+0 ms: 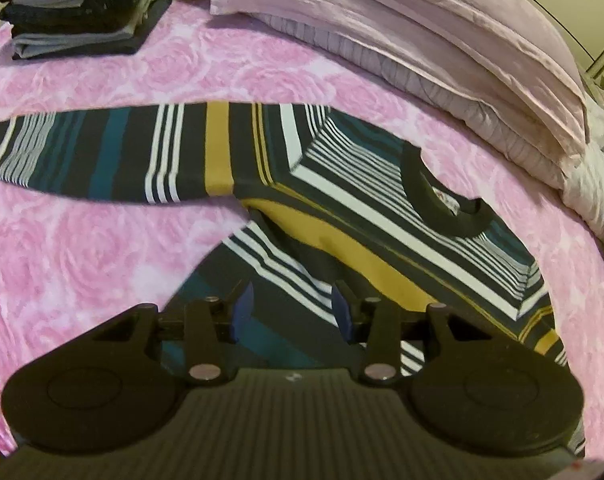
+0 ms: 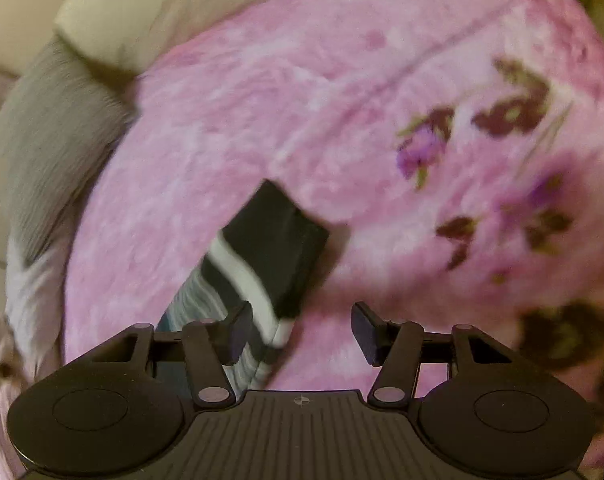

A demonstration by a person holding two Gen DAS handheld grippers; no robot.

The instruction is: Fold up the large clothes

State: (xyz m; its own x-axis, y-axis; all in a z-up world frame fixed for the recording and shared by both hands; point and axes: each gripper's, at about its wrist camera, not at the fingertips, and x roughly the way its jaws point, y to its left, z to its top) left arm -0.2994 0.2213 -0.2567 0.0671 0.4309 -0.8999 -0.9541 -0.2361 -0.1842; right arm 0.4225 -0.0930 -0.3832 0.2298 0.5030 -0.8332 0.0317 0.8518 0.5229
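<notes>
Hovering over the striped sweater (image 1: 342,200), left gripper (image 1: 291,312) and right gripper (image 2: 302,328) both gape empty (sleeve cuff (image 2: 277,240) could slump, spoiling the fold).

We find no readable words, brands or numbers in either view. The small tag (image 1: 446,200) inside the striped sweater's (image 1: 342,184) black collar is too blurred for us to read.
</notes>
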